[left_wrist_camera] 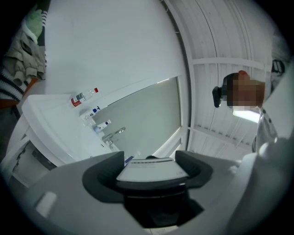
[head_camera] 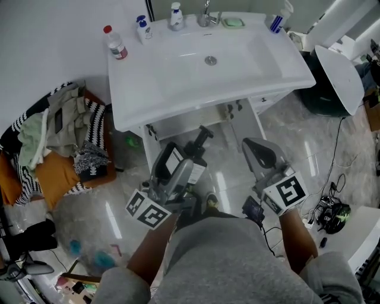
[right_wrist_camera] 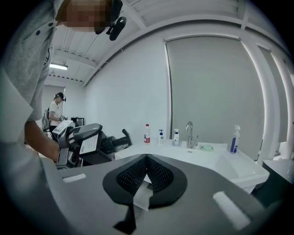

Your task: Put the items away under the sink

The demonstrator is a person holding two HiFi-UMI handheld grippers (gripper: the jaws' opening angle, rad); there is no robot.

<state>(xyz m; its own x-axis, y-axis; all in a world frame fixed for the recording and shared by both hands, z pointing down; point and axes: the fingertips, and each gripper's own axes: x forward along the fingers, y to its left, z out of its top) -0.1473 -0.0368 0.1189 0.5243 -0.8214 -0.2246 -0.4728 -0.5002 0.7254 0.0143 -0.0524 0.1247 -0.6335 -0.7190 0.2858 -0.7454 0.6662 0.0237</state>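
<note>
I'm gripping the pump bottle (head_camera: 199, 151) w/ my left hand-held gripper (head_camera: 181, 169), aiming it at the cabinet (head_camera: 190, 123) ahead, under the sink (head_camera: 136, 107). My right hand-held gripper (right_wrist_camera: 147, 172), alongside, is sitting closed & empty, free for doors.

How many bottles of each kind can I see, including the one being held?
White pump bottles: 2
Black pump bottle, in left gripper: 1
Red-capped bottle: 1
Spray bottle: 1
Total: 5

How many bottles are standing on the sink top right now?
4. A red-capped bottle at the left corner, a small pump bottle beside it, a second pump bottle just left of the tap, and a spray bottle at the right corner. None looks hidden.
</note>
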